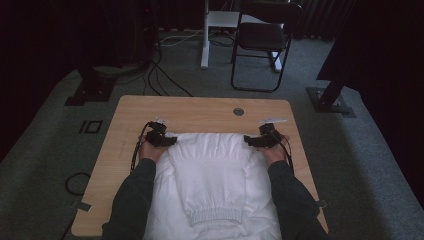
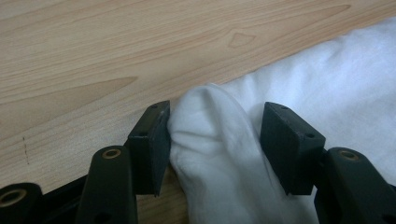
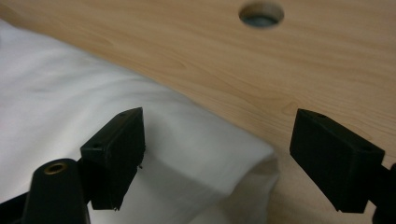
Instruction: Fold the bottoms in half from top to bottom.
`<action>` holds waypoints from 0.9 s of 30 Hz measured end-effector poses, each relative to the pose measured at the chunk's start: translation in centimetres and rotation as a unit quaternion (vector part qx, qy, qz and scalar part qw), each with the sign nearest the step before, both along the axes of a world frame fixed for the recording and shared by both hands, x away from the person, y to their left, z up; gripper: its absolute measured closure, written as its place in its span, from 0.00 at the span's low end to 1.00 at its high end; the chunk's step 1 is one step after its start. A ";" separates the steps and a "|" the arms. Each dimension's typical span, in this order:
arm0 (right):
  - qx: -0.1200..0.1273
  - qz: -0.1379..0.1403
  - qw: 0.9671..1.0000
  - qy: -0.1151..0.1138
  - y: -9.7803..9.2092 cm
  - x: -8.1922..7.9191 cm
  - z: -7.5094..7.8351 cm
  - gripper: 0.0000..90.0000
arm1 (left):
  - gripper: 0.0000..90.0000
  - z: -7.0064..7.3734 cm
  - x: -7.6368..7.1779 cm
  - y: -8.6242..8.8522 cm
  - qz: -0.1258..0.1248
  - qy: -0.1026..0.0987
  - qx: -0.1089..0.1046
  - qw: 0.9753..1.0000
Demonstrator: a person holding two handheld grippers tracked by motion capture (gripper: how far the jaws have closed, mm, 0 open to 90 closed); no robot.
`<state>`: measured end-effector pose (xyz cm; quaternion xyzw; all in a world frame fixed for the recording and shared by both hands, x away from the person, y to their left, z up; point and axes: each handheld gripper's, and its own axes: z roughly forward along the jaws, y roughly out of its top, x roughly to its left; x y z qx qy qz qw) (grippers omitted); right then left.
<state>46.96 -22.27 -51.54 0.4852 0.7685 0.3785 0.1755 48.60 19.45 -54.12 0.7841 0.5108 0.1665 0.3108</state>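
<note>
The left gripper (image 2: 215, 140) stands released, its jaws straddling a fold of the white garment (image 2: 327, 88). The right gripper (image 3: 217, 163) is released too, the garment's corner between its jaws on the tabletop (image 3: 187, 42).

white garment (image 1: 212, 170), hand-held grippers at corners

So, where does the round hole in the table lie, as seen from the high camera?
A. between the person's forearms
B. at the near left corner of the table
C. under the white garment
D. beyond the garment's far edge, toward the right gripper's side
D: in the high view the hole sits in bare wood of the table past the far edge of the white garment, nearer the right gripper than the left gripper.
</note>
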 end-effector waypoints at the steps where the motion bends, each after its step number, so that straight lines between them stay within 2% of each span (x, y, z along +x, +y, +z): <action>1: -0.010 -0.001 1.000 0.011 0.2 0.7 -0.5 0.19 | 0.50 0.0 0.0 0.0 0.000 0.000 -0.001 1.000; 4: -0.036 -0.009 0.998 0.041 0.6 2.1 -2.1 0.25 | 0.53 0.0 -0.1 0.0 -0.003 0.001 -0.003 1.000; 7: -0.043 -0.022 0.997 0.065 0.5 2.7 -3.2 0.33 | 0.60 0.0 -0.1 -0.1 -0.007 0.001 -0.004 1.000; 9: -0.035 -0.020 0.998 0.057 0.4 2.8 -3.2 0.43 | 0.67 0.0 -0.1 -0.1 -0.010 0.001 -0.008 1.000; 11: -0.039 -0.011 0.998 0.057 0.4 2.7 -3.1 0.59 | 0.75 0.0 -0.2 -0.2 -0.014 0.006 -0.018 1.000; 12: -0.039 -0.011 0.998 0.057 0.4 2.7 -3.1 0.59 | 0.80 0.0 -0.2 -0.2 -0.014 0.006 -0.018 1.000; 13: -0.040 -0.007 0.998 0.057 0.5 2.7 -3.0 0.70 | 0.80 0.0 -0.2 -0.2 -0.014 0.006 -0.018 1.000; 14: -0.039 0.006 0.998 0.059 0.8 2.5 -3.0 0.84 | 0.86 -0.1 -0.2 0.0 -0.015 0.011 -0.039 0.999; 15: -0.034 0.008 0.997 0.063 0.9 2.4 -3.0 0.90 | 0.88 -0.1 -0.2 0.0 -0.015 0.012 -0.044 0.999; 18: -0.029 0.012 0.997 0.065 0.9 2.3 -3.0 0.96 | 0.92 0.1 -0.4 0.1 -0.011 0.009 -0.042 0.999; 20: -0.024 0.008 0.998 0.063 0.7 2.2 -2.8 0.96 | 0.93 0.5 -0.5 0.5 -0.006 0.006 -0.062 0.998; 22: 0.005 -0.001 0.998 0.056 0.1 2.0 -2.2 0.97 | 0.93 1.2 -0.5 1.4 0.000 0.000 -0.102 0.995; 23: 0.022 -0.003 0.998 0.051 -0.3 1.9 -1.7 0.97 | 0.93 1.8 -0.6 2.0 0.005 -0.006 -0.136 0.991; 24: 0.038 -0.004 0.998 0.040 -0.8 1.8 -0.9 0.97 | 0.94 2.3 -0.6 2.3 0.005 -0.009 -0.156 0.988; 26: 0.044 -0.004 0.999 0.027 -1.1 1.7 0.2 0.97 | 0.94 3.6 -0.8 2.8 0.006 -0.027 -0.190 0.981; 27: 0.044 -0.003 0.999 0.019 -1.2 1.7 0.9 0.97 | 0.94 4.5 -0.9 2.9 0.004 -0.036 -0.201 0.979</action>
